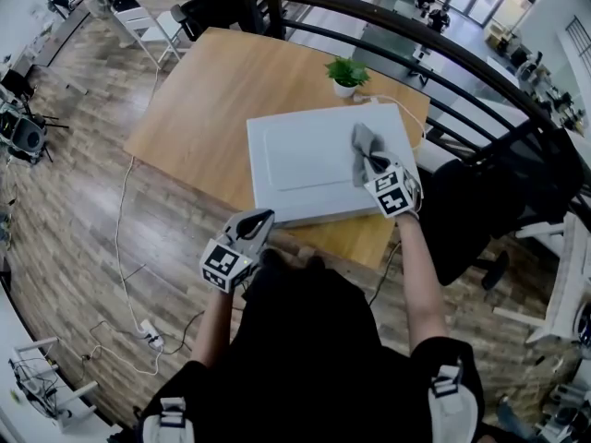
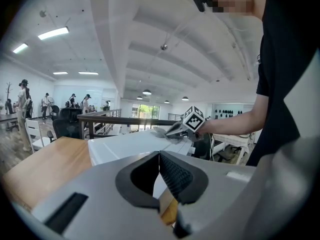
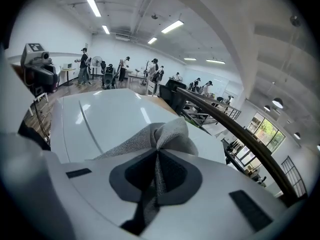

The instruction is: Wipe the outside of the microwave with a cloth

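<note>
The white microwave (image 1: 305, 160) lies flat on the wooden table (image 1: 208, 109), its broad panel facing up. My right gripper (image 1: 377, 166) is shut on a grey cloth (image 1: 366, 148), pressing it on the panel's right part near the far edge. In the right gripper view the cloth (image 3: 167, 134) bunches out past the shut jaws over the white surface (image 3: 105, 119). My left gripper (image 1: 261, 218) hovers at the microwave's near left corner, shut and holding nothing. From the left gripper view, the microwave (image 2: 130, 144) stretches ahead, with the right gripper (image 2: 172, 131) on it.
A small potted plant (image 1: 347, 75) stands on the table just behind the microwave. A dark curved railing (image 1: 416, 53) runs behind the table, and a black office chair (image 1: 471, 201) sits to the right. Cables and a power strip (image 1: 148, 332) lie on the wooden floor at left.
</note>
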`<state>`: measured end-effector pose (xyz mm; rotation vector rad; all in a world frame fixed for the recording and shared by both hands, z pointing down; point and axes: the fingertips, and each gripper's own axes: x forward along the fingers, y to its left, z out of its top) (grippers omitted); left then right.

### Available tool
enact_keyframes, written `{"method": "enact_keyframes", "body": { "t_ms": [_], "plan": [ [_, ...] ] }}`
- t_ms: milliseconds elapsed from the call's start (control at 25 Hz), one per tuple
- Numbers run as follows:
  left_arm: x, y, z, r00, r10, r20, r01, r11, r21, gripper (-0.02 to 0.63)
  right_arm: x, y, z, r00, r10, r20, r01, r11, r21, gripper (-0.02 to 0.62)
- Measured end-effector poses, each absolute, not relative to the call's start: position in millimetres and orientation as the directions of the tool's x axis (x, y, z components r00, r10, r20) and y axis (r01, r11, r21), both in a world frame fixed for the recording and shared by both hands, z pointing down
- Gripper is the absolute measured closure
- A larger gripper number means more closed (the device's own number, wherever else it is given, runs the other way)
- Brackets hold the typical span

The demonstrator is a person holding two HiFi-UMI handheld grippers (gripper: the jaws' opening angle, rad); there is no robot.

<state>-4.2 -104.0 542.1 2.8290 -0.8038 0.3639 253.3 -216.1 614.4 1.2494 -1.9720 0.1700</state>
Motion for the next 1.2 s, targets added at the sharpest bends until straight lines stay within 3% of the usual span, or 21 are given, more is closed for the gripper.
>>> {"method": "enact_keyframes", "body": {
  "t_ms": [680, 1200],
  "plan": [
    [-34.4, -128.0, 536.4, 0.842, -0.465, 0.273, -0.505, -0.857, 0.097, 0.603, 170.0, -226.9, 616.2, -0.283, -0.659, 0.697, -0.803, 0.56, 0.204, 0.589],
    [-67.4, -143.1, 537.8, 0.841, -0.469, 0.268, -0.508, -0.856, 0.097, 0.603, 58.4, -240.4, 615.8, -0.377, -0.615, 0.693, -0.724, 0.662, 0.194, 0.589]
  ]
}}
